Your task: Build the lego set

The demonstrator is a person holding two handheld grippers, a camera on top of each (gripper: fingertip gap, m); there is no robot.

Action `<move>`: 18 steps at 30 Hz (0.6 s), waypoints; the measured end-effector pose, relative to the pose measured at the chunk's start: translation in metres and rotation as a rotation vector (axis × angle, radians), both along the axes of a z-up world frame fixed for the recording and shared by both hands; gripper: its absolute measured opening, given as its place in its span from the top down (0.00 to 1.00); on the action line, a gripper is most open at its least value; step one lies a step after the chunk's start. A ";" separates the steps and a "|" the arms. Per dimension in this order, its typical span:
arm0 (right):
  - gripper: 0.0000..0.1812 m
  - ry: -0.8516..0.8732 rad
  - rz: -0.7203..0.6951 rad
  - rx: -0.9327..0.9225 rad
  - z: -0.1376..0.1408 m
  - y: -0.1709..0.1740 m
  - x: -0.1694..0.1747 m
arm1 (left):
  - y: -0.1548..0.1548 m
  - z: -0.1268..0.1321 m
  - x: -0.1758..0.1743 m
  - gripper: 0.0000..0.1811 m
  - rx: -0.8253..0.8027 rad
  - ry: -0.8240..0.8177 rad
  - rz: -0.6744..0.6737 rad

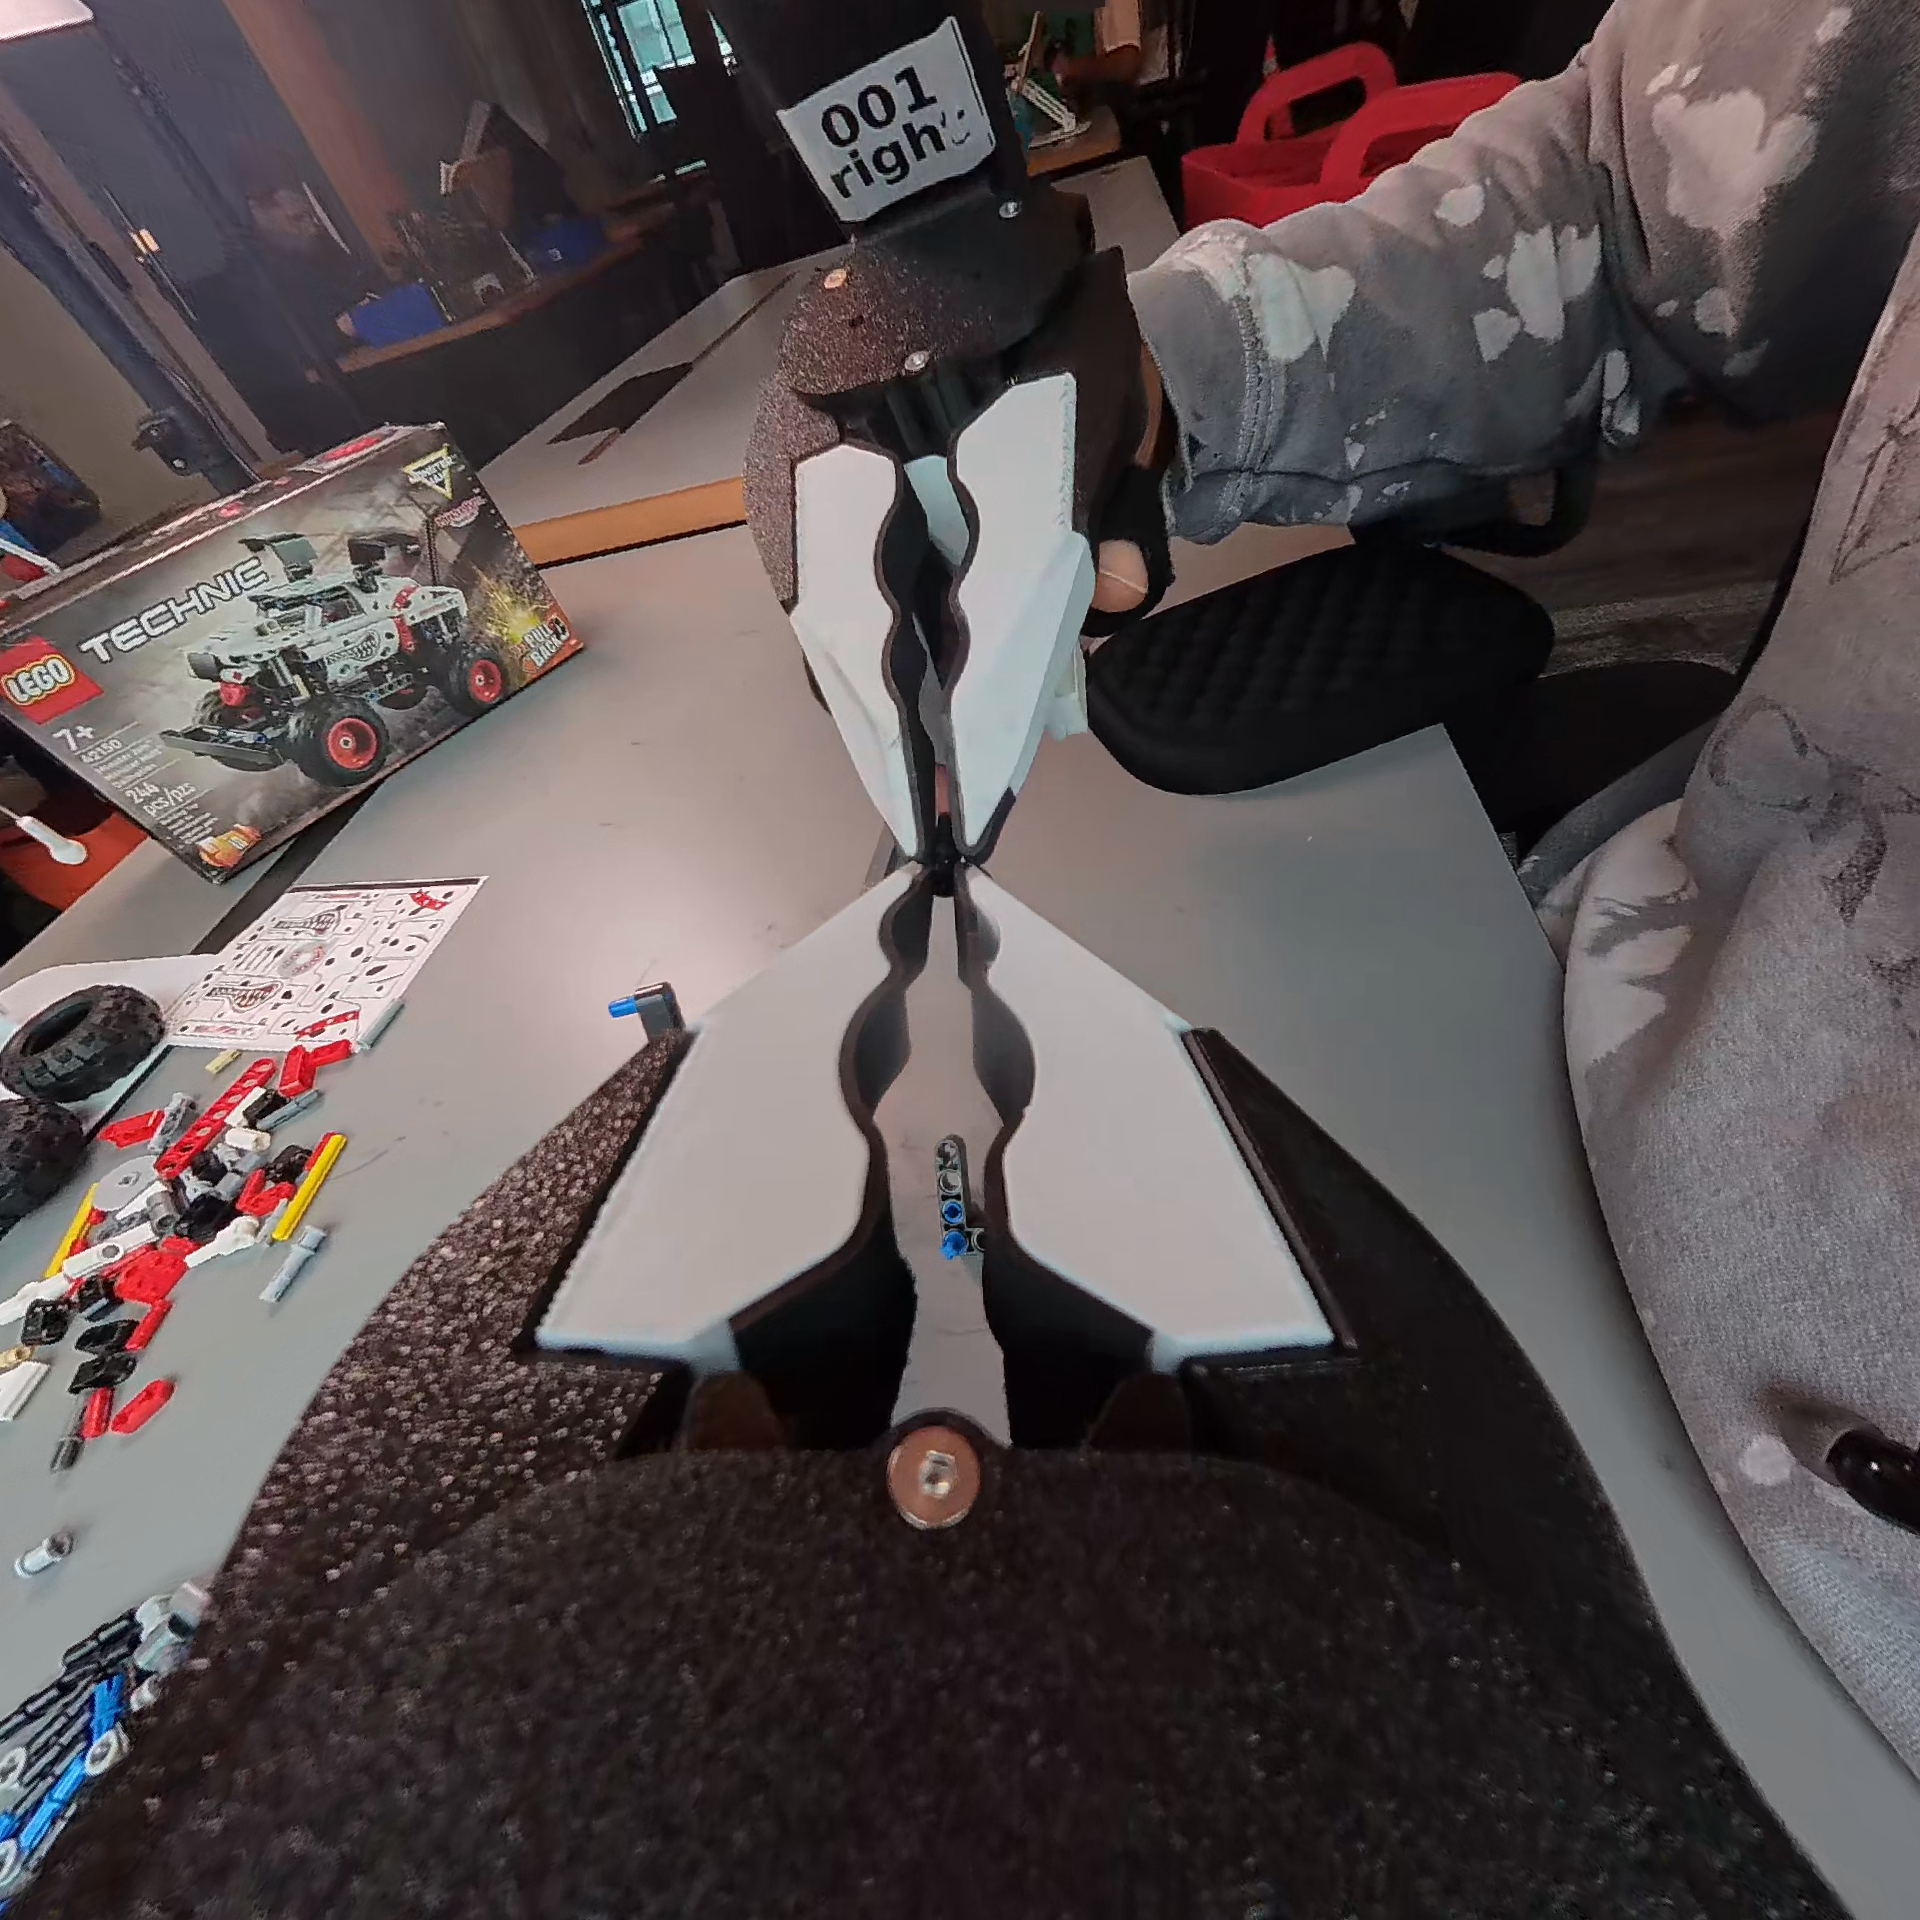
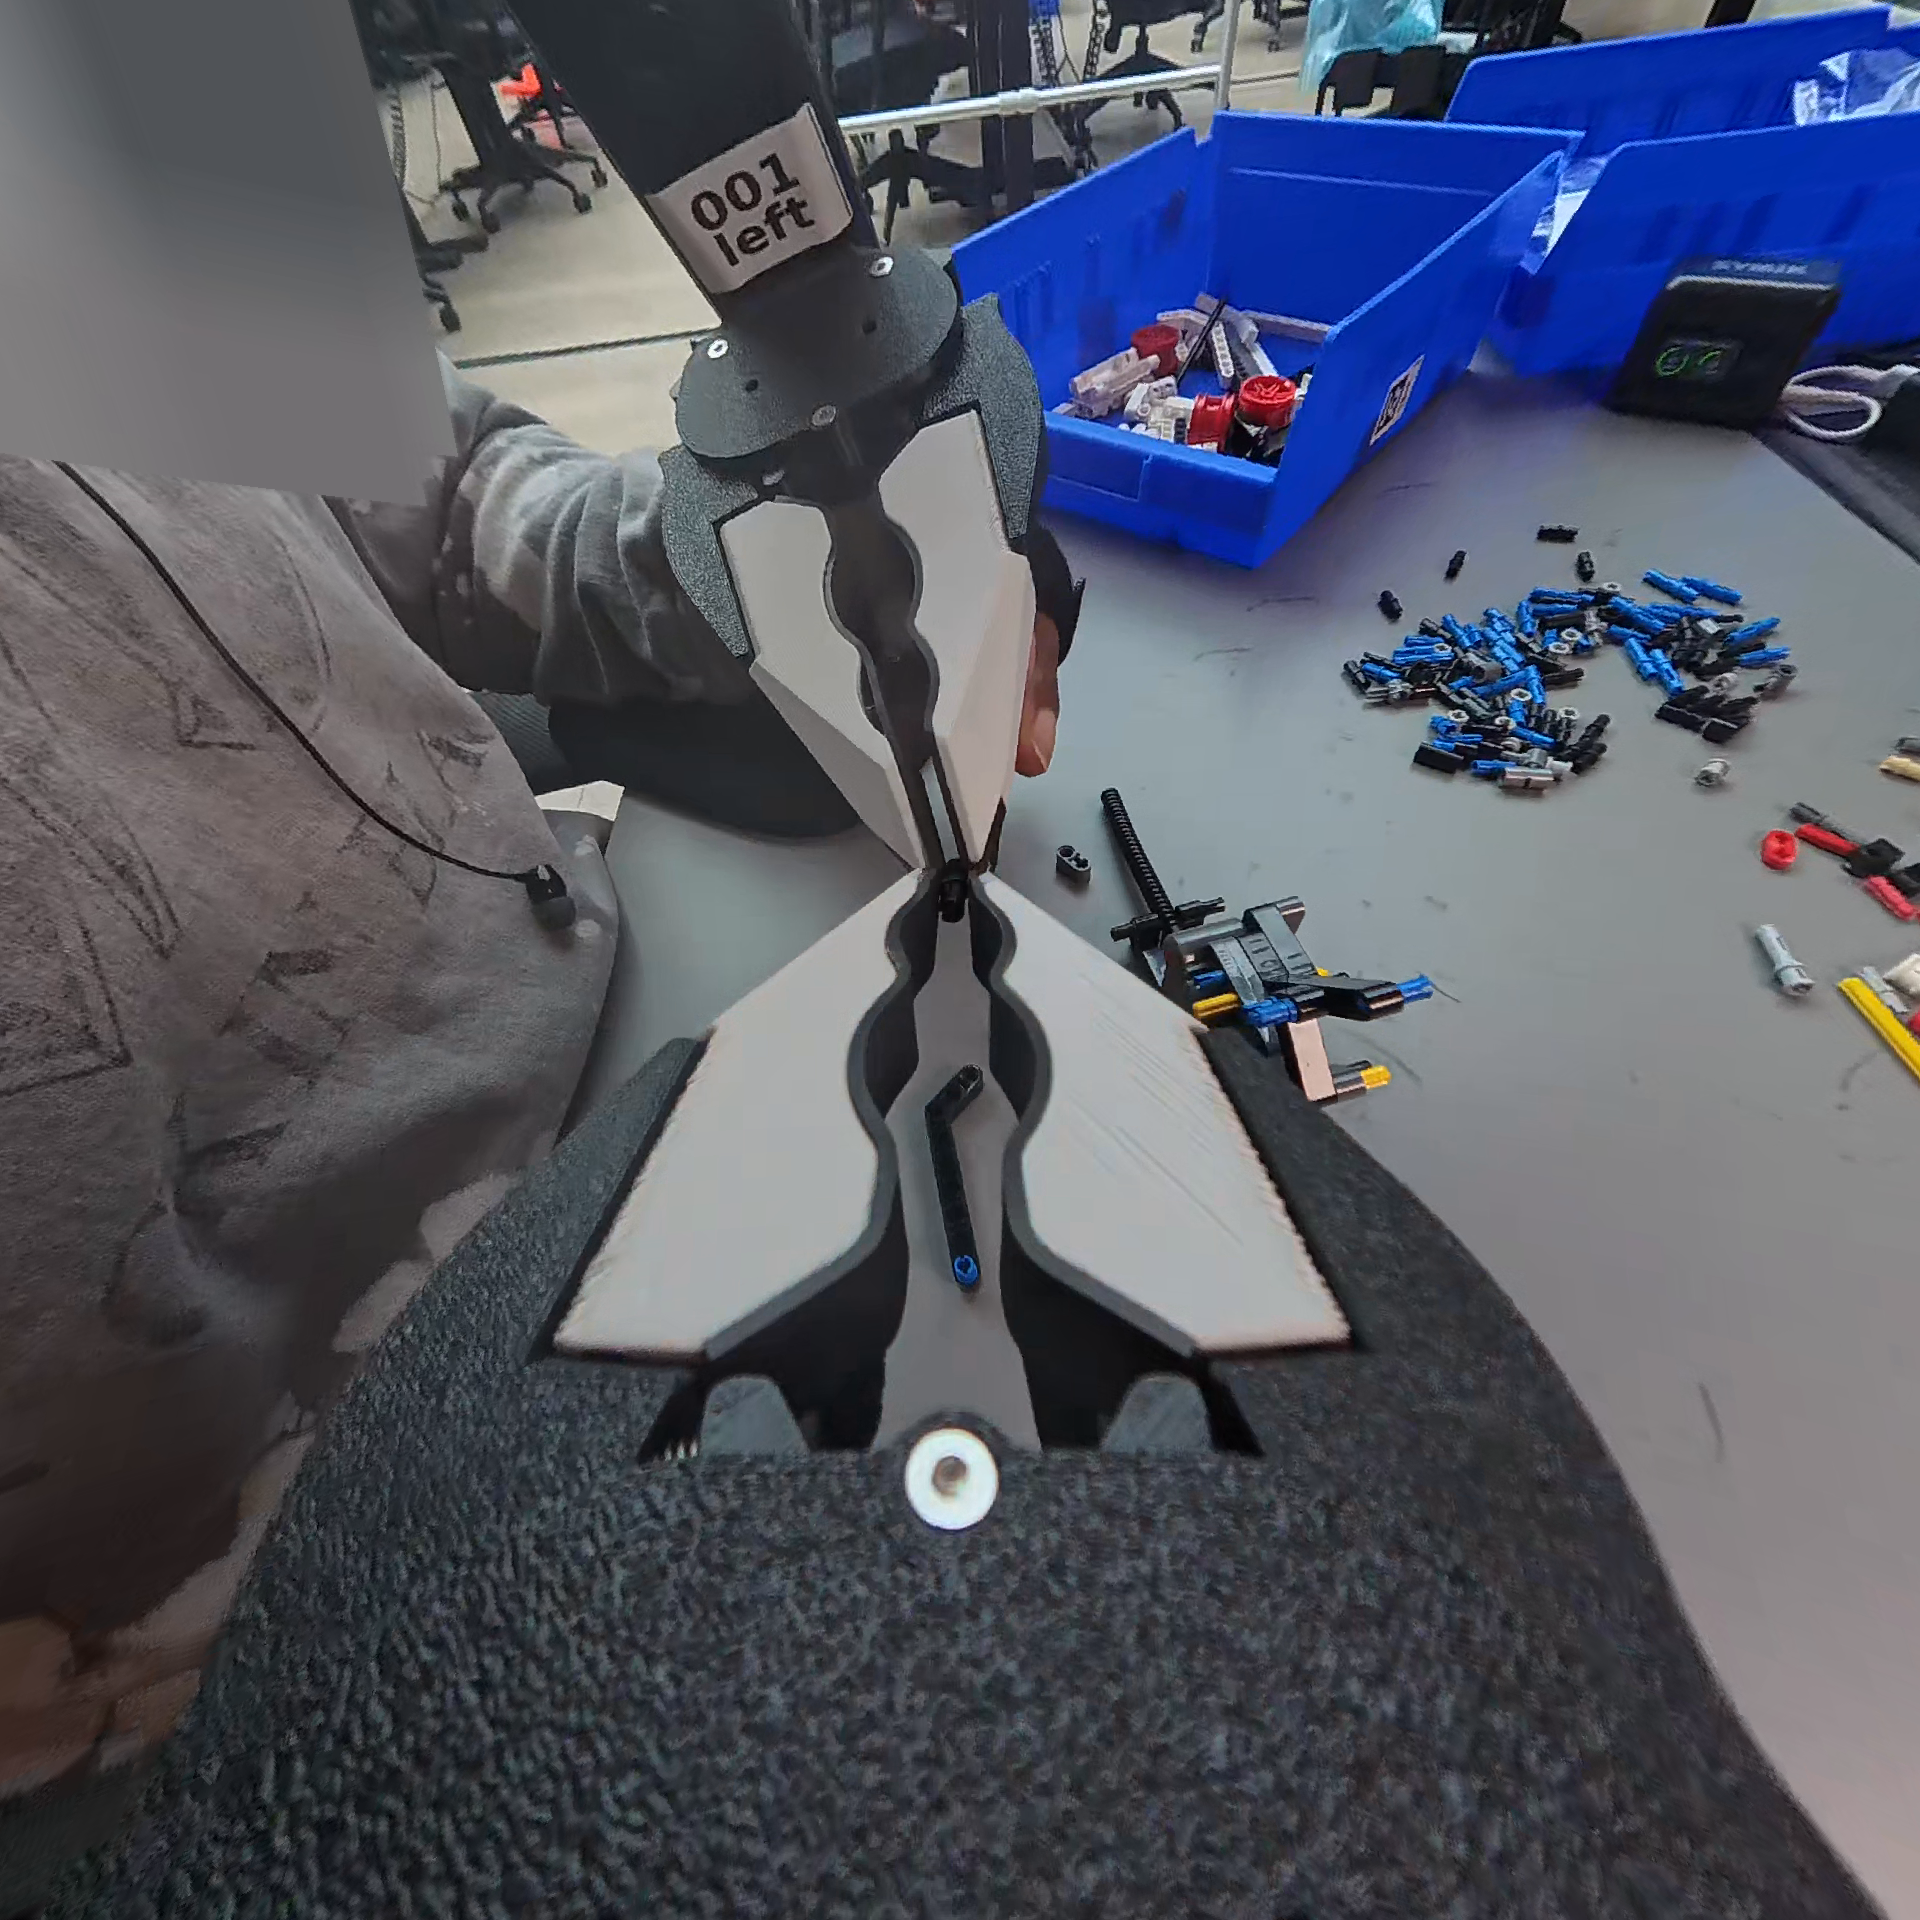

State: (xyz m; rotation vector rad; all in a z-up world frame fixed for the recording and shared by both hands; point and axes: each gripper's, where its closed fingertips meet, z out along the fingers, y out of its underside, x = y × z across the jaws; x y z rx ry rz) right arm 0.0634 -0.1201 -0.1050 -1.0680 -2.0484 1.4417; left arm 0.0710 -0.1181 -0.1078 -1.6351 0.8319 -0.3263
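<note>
My left gripper (image 1: 943, 883) and my right gripper (image 2: 951, 883) meet tip to tip above the grey table (image 1: 675, 727). Both are shut, and a small black pin (image 2: 951, 896) is pinched where the tips meet; it also shows in the left wrist view (image 1: 943, 857). In the left wrist view the right gripper (image 1: 940, 836) comes down from above. In the right wrist view the left gripper (image 2: 951, 857) does the same. Below them a black angled beam with a blue pin (image 2: 951, 1174) lies on the table, also seen in the left wrist view (image 1: 951, 1195).
A partly built grey and black assembly (image 2: 1268, 966), a black threaded rod (image 2: 1132, 852) and a pile of blue and black pins (image 2: 1558, 675) lie to the right. Blue bins (image 2: 1164, 499) stand behind. The set's box (image 1: 281, 644), a sticker sheet (image 1: 322, 966), tyres (image 1: 78, 1039) and loose pieces (image 1: 156, 1195) lie left. My left and right fingertips are right by each other.
</note>
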 end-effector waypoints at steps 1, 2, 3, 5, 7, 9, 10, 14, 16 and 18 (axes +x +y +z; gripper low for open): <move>0.97 0.003 0.008 0.005 0.000 0.000 0.000 | 0.000 0.000 0.000 0.98 -0.003 -0.001 -0.005; 0.97 0.010 0.013 0.015 0.000 -0.001 0.001 | -0.001 0.000 0.001 0.98 -0.003 0.000 -0.007; 0.97 0.019 0.016 0.026 0.000 -0.001 0.000 | -0.001 0.000 0.001 0.98 -0.002 0.000 -0.008; 0.97 0.030 0.018 0.041 0.000 -0.001 0.001 | -0.001 0.000 0.001 0.98 -0.003 -0.005 -0.011; 0.97 0.034 0.020 0.050 0.001 -0.001 0.001 | -0.001 0.000 0.001 0.98 -0.002 -0.006 -0.010; 0.97 0.039 0.019 0.058 0.001 -0.001 0.001 | -0.001 0.000 0.001 0.98 -0.001 -0.005 -0.009; 0.97 0.043 0.017 0.059 0.001 -0.001 0.000 | -0.001 0.001 0.001 0.98 -0.001 -0.009 -0.008; 0.97 0.047 0.008 0.078 0.001 0.001 -0.001 | 0.000 0.000 0.000 0.95 -0.010 -0.019 -0.002; 0.97 0.006 0.021 0.121 -0.005 0.002 0.003 | -0.003 -0.014 0.003 0.92 -0.109 -0.023 -0.041; 0.97 -0.046 0.028 0.196 -0.016 0.008 0.011 | -0.012 -0.043 0.006 0.89 -0.296 0.006 -0.103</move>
